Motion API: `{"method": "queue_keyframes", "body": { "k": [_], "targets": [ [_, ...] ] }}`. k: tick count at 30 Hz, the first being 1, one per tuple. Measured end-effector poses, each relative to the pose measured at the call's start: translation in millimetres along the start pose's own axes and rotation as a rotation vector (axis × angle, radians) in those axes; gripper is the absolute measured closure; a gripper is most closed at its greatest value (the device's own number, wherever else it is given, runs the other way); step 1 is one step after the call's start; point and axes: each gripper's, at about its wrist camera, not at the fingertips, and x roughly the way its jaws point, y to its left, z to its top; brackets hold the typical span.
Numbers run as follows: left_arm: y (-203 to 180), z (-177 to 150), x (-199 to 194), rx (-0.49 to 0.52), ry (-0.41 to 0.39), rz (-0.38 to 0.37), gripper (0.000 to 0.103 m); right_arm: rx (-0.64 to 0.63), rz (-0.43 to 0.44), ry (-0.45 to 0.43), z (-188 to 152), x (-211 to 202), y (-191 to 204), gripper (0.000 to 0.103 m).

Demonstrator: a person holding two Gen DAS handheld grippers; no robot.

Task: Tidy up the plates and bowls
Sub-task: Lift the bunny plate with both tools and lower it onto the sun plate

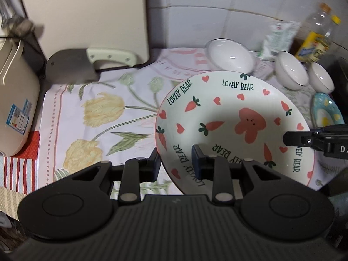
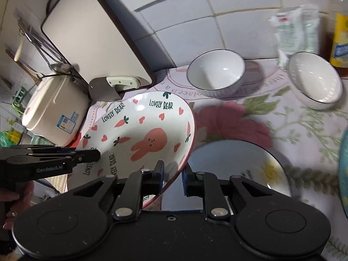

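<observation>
The plate (image 1: 235, 130) is glazed ceramic: rigid, slick, breakable. Grip it only at the rim. It is white with carrots, hearts, a pink rabbit and "LOVELY BEAR" lettering. It is held tilted above the cloth (image 1: 97, 113). The left gripper (image 1: 176, 163) and right gripper (image 2: 173, 177) each clamp the rim, fingers nearly closed.

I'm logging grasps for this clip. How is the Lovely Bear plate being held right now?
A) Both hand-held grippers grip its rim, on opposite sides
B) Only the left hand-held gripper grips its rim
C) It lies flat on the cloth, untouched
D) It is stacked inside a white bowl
A: the left hand-held gripper straddles one edge of the Lovely Bear plate, and the right hand-held gripper straddles the opposite edge, with the plate tilted.
</observation>
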Motion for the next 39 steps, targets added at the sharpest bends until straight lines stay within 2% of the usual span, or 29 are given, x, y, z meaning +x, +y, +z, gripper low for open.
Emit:
{"method": "queue_keyframes", "body": {
  "k": [9, 17, 26, 39],
  "targets": [
    [-60, -29, -16, 0.029, -0.013, -0.017, 0.075, 0.022, -0.023, -0.022, -30, -56, -33, 0.081],
    [-103, -59, -4, 0.016, 0.024, -0.041, 0.075, 0.04, -0.05, 0.011, -59, -75, -67, 0.081],
    [-122, -72, 26, -0.007, 0.052, -0.011, 0.075, 0.07, -0.045, 0.061, -73, -57, -97, 0.081],
    [-100, -68, 74, -0.068, 0.107, 0.006, 0.075, 0.075, -0.05, 0.12, -63, -8, -103, 0.081]
  ]
}}
